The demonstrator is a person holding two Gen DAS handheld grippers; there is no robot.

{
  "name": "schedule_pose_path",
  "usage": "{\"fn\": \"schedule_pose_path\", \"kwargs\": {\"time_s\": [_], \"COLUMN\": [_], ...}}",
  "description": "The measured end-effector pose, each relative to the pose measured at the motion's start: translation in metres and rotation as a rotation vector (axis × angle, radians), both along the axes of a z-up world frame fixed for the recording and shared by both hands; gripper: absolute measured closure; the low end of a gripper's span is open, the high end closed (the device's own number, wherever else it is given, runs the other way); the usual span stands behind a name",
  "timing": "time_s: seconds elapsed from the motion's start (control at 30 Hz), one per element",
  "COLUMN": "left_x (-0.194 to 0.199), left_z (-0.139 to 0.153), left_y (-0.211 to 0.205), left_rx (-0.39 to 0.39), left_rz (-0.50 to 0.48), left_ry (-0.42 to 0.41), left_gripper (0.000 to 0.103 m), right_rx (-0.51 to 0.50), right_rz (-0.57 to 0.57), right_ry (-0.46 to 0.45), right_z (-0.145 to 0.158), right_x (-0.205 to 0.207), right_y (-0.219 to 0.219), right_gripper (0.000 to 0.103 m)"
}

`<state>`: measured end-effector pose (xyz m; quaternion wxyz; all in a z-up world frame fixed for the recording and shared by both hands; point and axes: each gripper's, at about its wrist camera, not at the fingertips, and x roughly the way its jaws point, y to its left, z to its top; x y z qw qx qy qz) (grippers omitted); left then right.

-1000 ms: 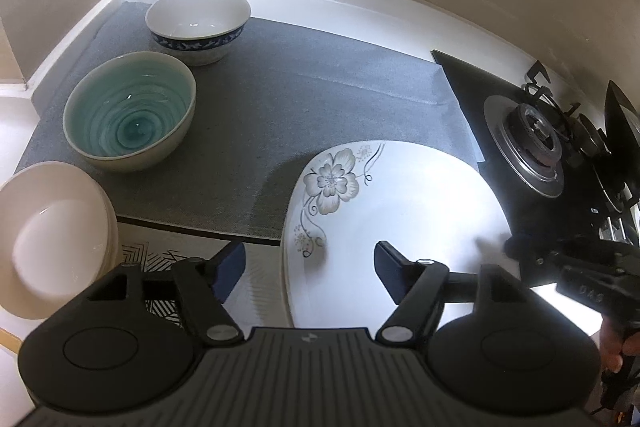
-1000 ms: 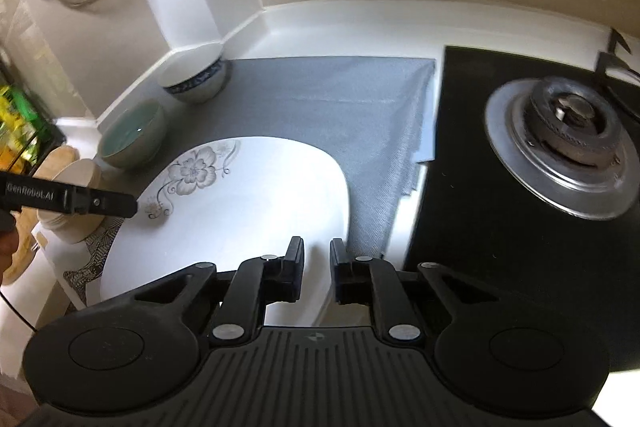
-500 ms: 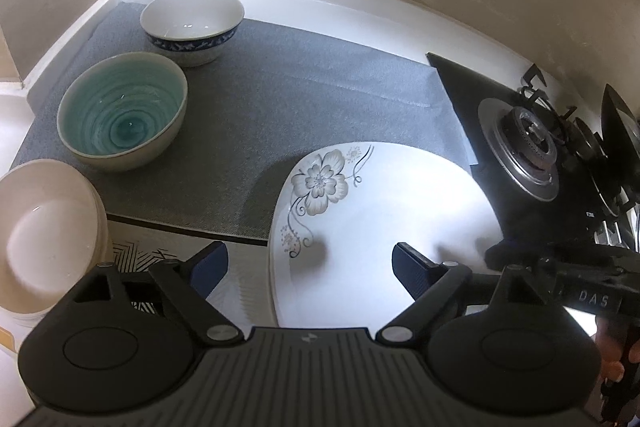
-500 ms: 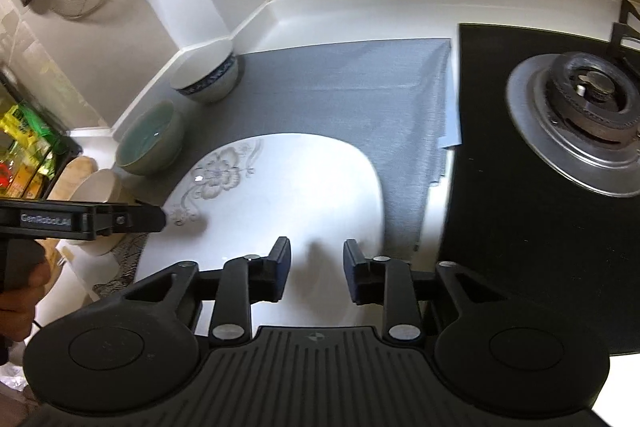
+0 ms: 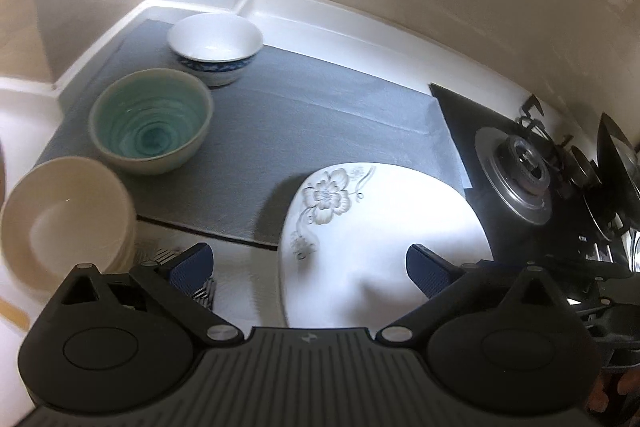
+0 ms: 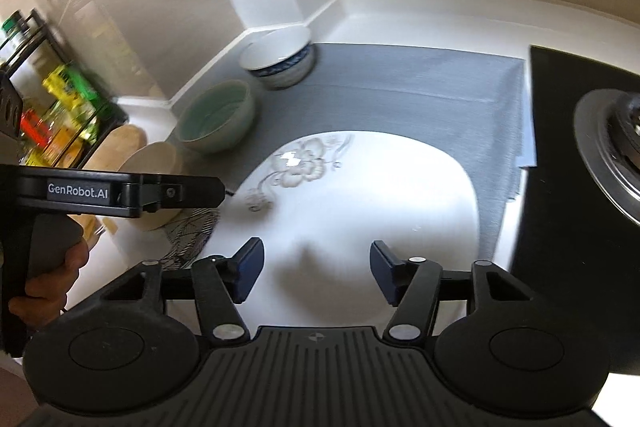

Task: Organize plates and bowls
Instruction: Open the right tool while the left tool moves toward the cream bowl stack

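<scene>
Task progress: nothing is yet sitting stacked or nested except the cream plates at the counter's left end; the floral plate and two bowls are lying singly, so most of the sorting appears to be remaining.
Grey textured mat [image 5: 320, 115]: lying over the white counter beside the black gas hob [image 5: 532, 183]; carrying both bowls and the far part of the floral plate.
Large white rounded-square plate with a grey flower print [image 5: 384, 223]: resting flat and empty, its near part overhanging the mat's front edge toward the grippers.
Stack of cream round plates [image 5: 60, 223]: sitting off the mat at the left end; the top plate is showing nothing on it; the count is not readable.
Pale stoneware bowl with a teal swirled glaze inside [image 5: 150, 123]: standing upright on the mat, empty, near the cream stack.
White ceramic bowl with a blue patterned band [image 5: 215, 53]: standing upright in the mat's far corner, empty, just behind the teal bowl.
Right gripper [image 6: 316, 273]: hovering over the floral plate's near part, fingers spread apart, holding nothing.
Left gripper [image 5: 310, 267]: hovering by the plate's left edge, fingers spread wide, holding nothing; one finger is lying over the plate, the other over the counter.
Likely next step: gripping the floral plate's rim, judged from both grippers' placement.
</scene>
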<state>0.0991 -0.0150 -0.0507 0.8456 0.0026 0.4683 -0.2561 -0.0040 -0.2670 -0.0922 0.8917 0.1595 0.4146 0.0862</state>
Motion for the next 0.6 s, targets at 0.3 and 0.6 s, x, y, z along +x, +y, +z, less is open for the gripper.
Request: {"fn": "schedule_pose_path", "kwargs": {"time_s": [0.3,0.6], "left_x": [-0.011,-0.004], "left_z": [0.004,0.015], "left_y": [0.043,0.098], "left_rx": [-0.003,0.005], "left_rz": [0.105,0.290], "left_ry": [0.006,-0.027], "left_gripper": [0.000,0.000], "right_rx": [-0.018,-0.017], "right_rz": [0.125,0.240], "right_ry": [-0.010,-0.013], "right_z": [0.005,0.010], "right_x": [0.018,0.044], "right_y": [0.031,0.069], "right_gripper": [0.034,0.032]}}
